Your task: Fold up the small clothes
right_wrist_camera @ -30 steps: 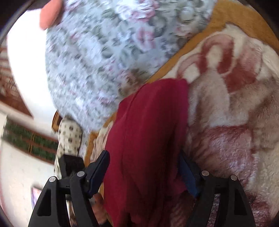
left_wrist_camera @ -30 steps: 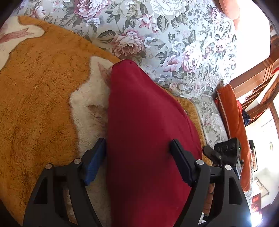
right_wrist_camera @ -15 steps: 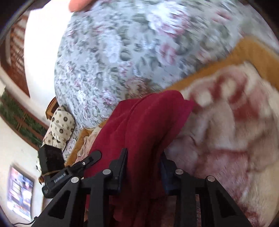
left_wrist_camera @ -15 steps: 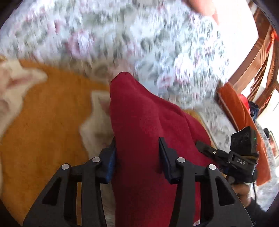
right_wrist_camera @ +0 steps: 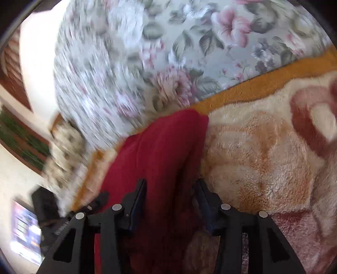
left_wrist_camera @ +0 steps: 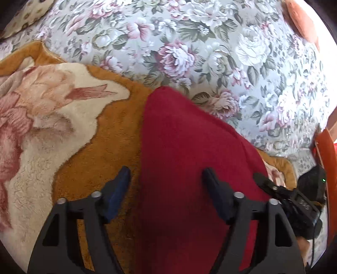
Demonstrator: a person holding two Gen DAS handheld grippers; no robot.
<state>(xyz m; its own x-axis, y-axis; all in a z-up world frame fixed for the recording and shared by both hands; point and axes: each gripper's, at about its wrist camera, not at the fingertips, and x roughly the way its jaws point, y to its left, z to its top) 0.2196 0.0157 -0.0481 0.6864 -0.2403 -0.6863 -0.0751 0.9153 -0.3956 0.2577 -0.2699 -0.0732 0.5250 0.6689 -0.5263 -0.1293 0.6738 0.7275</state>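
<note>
A dark red garment (left_wrist_camera: pixel 189 160) lies on a fuzzy orange, cream and pink blanket (left_wrist_camera: pixel 63 130). My left gripper (left_wrist_camera: pixel 166 179) is open, its jaws wide apart, one finger over the blanket and one over the red cloth. In the right wrist view the same red garment (right_wrist_camera: pixel 164 151) runs up between the fingers of my right gripper (right_wrist_camera: pixel 170 189), whose jaws stand partly apart around a fold of it. The right gripper (left_wrist_camera: pixel 294 200) also shows at the right edge of the left wrist view.
A floral sofa back (left_wrist_camera: pixel 189 42) rises behind the blanket. An orange cushion (left_wrist_camera: pixel 326 160) sits at the right. A dotted pillow (left_wrist_camera: pixel 23 16) lies at the top left. The blanket (right_wrist_camera: pixel 263 158) spreads to the right of the garment.
Both grippers closed on the red garment half a second ago and have opened again, the left one fully. The cameras have swung; the cloth lies flatter on the blanket.
</note>
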